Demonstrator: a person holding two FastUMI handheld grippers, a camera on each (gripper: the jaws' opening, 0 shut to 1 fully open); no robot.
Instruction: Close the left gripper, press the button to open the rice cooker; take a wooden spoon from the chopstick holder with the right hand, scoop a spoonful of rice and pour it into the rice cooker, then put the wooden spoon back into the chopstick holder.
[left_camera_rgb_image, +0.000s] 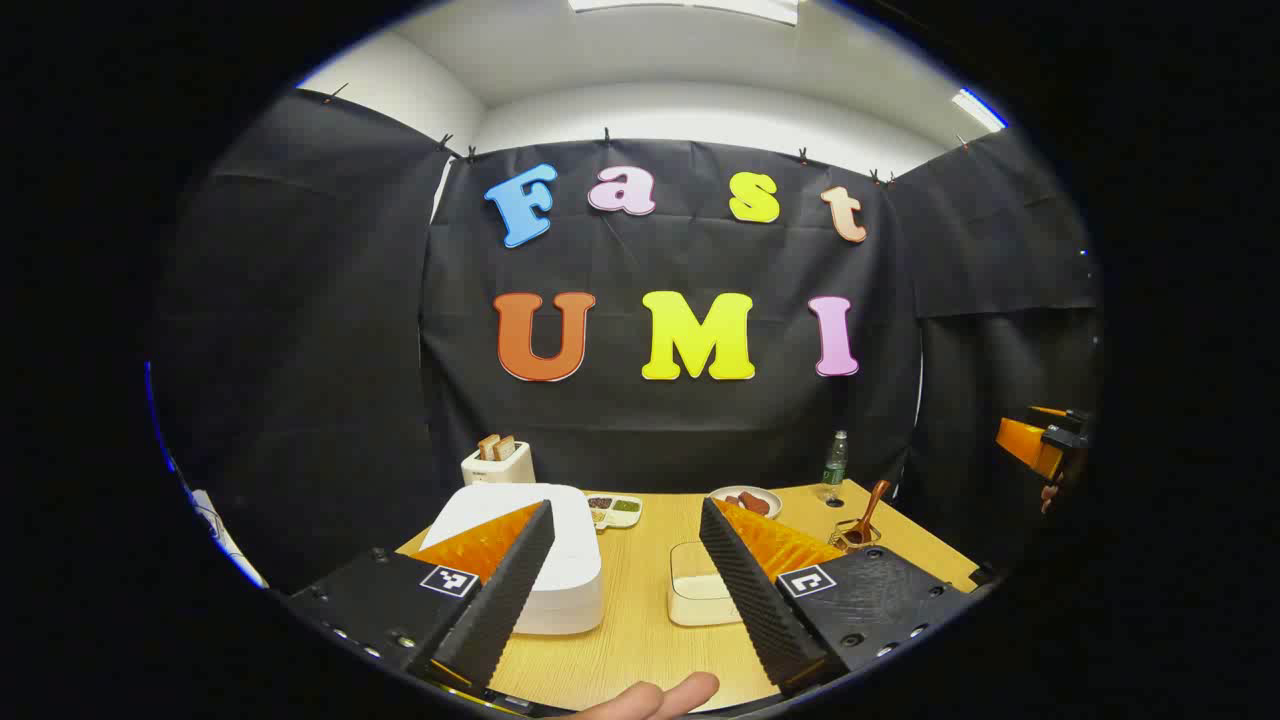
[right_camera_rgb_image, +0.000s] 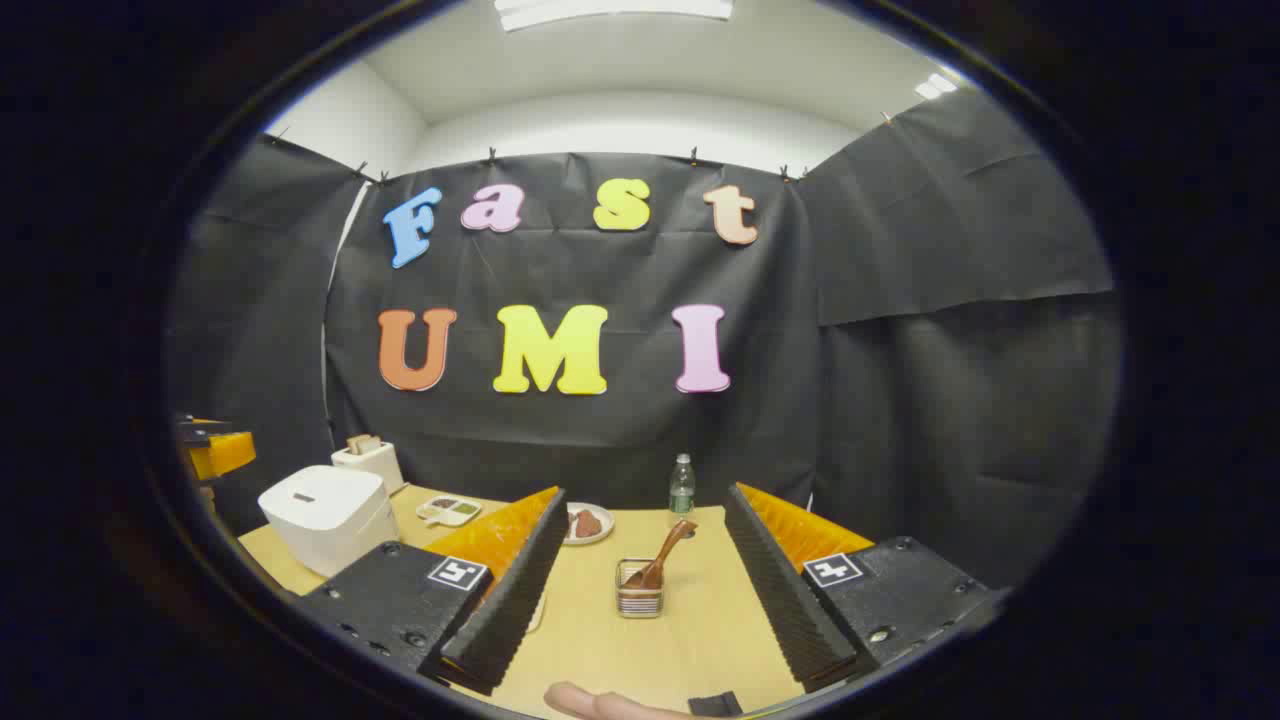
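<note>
Your left gripper (left_camera_rgb_image: 625, 560) is spread wide, the closed white boxy rice cooker (left_camera_rgb_image: 540, 560) just ahead-left. Right gripper (right_camera_rgb_image: 645, 560) is spread too, the brown wooden spoon (right_camera_rgb_image: 660, 562) standing in its wire chopstick holder (right_camera_rgb_image: 639, 598) dead ahead on the light wooden bench (right_camera_rgb_image: 690, 640).

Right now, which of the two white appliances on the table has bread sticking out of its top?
The small toaster at the back by the black cloth. The bigger rice cooker in front of it has a closed, smooth lid.

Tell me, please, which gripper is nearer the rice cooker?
Left. The left gripper hovers open right by the rice cooker; the right gripper faces the chopstick holder, cooker off to its left.
</note>
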